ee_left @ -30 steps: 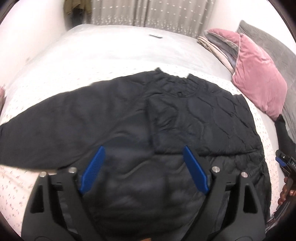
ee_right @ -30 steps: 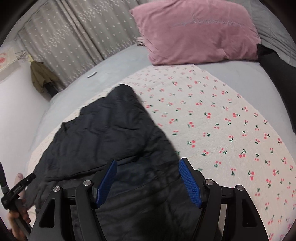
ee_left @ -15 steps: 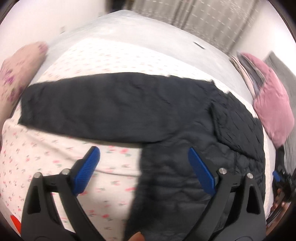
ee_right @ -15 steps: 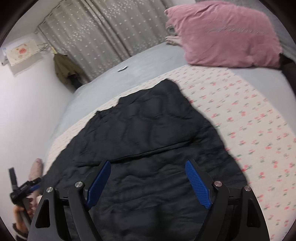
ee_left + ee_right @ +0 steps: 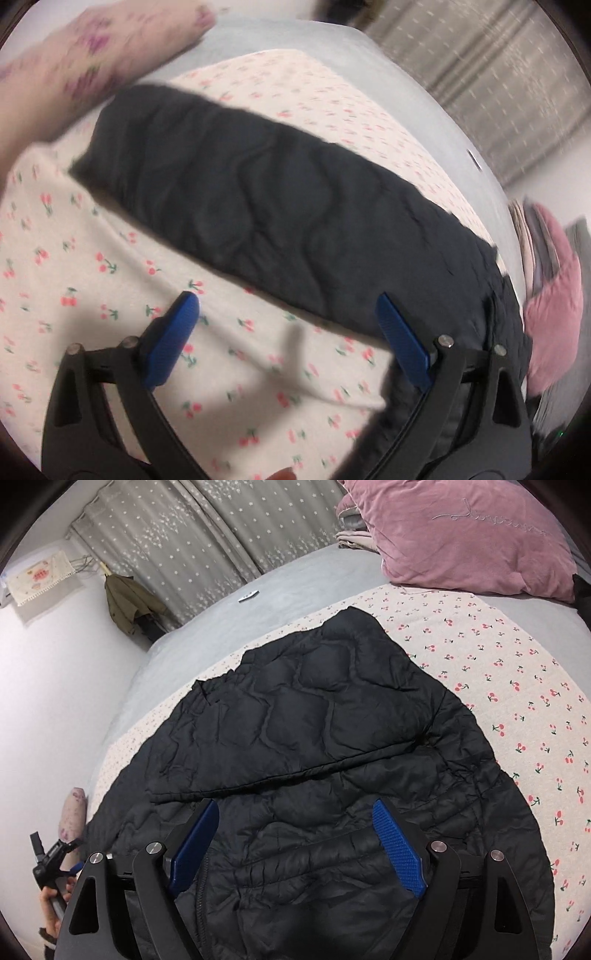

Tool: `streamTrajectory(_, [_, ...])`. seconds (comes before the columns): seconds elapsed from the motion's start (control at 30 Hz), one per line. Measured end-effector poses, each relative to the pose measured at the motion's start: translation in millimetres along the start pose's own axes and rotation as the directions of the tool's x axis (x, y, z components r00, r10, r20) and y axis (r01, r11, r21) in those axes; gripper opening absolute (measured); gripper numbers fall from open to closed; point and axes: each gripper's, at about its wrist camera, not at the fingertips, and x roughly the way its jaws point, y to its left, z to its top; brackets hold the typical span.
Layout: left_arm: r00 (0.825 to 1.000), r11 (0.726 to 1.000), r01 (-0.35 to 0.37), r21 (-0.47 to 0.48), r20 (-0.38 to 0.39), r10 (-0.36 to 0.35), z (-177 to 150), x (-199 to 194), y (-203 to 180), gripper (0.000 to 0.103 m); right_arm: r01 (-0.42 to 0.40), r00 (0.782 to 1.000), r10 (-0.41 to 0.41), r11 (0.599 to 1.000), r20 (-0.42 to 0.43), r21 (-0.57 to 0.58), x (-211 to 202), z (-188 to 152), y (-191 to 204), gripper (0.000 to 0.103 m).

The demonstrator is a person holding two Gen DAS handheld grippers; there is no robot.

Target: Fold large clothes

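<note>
While both tongs point down at the bed, this is how it all sits:

jacket (image 5: 314, 746): black quilted one, lying flat on the cherry sheet (image 5: 517, 686). One sleeve (image 5: 280, 716) is folded across the chest, its edge running as a slanted line over the body.

other sleeve (image 5: 258, 206): stretched straight out over the sheet, cuff end near the floral pillow (image 5: 92, 62). Left view is pretty blurry, so no finer detail there.

left gripper (image 5: 288, 332): spread wide, nothing between the blue pads (image 5: 173, 332). It's above bare sheet just below the stretched sleeve; the right pad sits by the spot where the sleeve meets the body. Not touching the fabric as far as I can tell.

right gripper (image 5: 295, 842): jaws spread wide, nothing pinched. It's over the lower body of the jacket, just below the folded sleeve's edge, with the zipper line under the left pad.

pink pillow (image 5: 461, 535): at the head of the bed, well apart from the jacket.

curtain (image 5: 192, 542): grey, star-dotted, behind the bed.

hand (image 5: 51, 904): at the lower left of the right view, holding the left gripper's handle.
</note>
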Motion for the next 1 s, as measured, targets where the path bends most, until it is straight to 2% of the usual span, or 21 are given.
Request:
streamTrajectory(0.1, [0.998,0.997,0.043,-0.070,0.048,-0.039,0,17,13,0.097,0.015,1.000,-0.015,1.000,-0.017,-0.012,9,-2,2,0.086])
streamTrajectory(0.17, [0.990,0.994,0.080,-0.081,0.125,-0.069,2,18,15,0.097,0.024,0.999,-0.024,1.000,-0.031,-0.021,16,-3,4,0.086])
streamTrajectory(0.27, [0.979,0.985,0.125,-0.118,0.178,-0.103,7,24,17,0.096,0.032,0.998,-0.034,0.999,-0.048,-0.032,24,-5,6,0.086])
streamTrajectory(0.3, [0.974,0.983,0.135,-0.128,0.200,-0.108,10,26,18,0.092,0.035,0.998,-0.037,0.999,-0.051,-0.037,26,-6,7,0.086])
streamTrajectory(0.37, [0.969,0.979,0.141,-0.144,0.225,-0.107,16,28,21,0.077,0.043,0.997,-0.046,0.998,-0.054,-0.045,28,-8,8,0.086])
streamTrajectory(0.43, [0.968,0.976,0.137,-0.167,0.233,-0.096,22,33,23,0.038,0.047,0.997,-0.050,0.998,-0.059,-0.050,30,-9,8,0.086])
streamTrajectory(0.5, [0.970,0.975,0.125,-0.182,0.229,-0.081,27,35,23,0.011,0.051,0.997,-0.055,0.997,-0.063,-0.050,31,-10,6,0.086])
streamTrajectory(0.6, [0.963,0.981,0.123,-0.150,0.256,-0.082,33,23,12,0.008,0.057,0.996,-0.060,0.997,-0.065,-0.047,32,-10,4,0.086])
streamTrajectory(0.7, [0.945,0.991,0.116,-0.063,0.314,-0.091,34,-1,-13,0.007,0.058,0.996,-0.060,0.998,-0.063,-0.040,32,-9,3,0.086])
streamTrajectory(0.8, [0.921,0.991,0.128,0.036,0.367,-0.132,34,-29,-47,0.007,0.052,0.997,-0.054,0.998,-0.062,-0.035,32,-8,3,0.086])
streamTrajectory(0.9, [0.893,0.977,0.148,0.154,0.403,-0.199,31,-58,-90,0.007,0.048,0.997,-0.051,0.998,-0.059,-0.040,31,-8,4,0.086])
streamTrajectory(1.0, [0.878,0.953,0.152,0.264,0.406,-0.253,26,-78,-129,0.007,0.049,0.997,-0.051,0.998,-0.050,-0.042,28,-8,5,0.086])
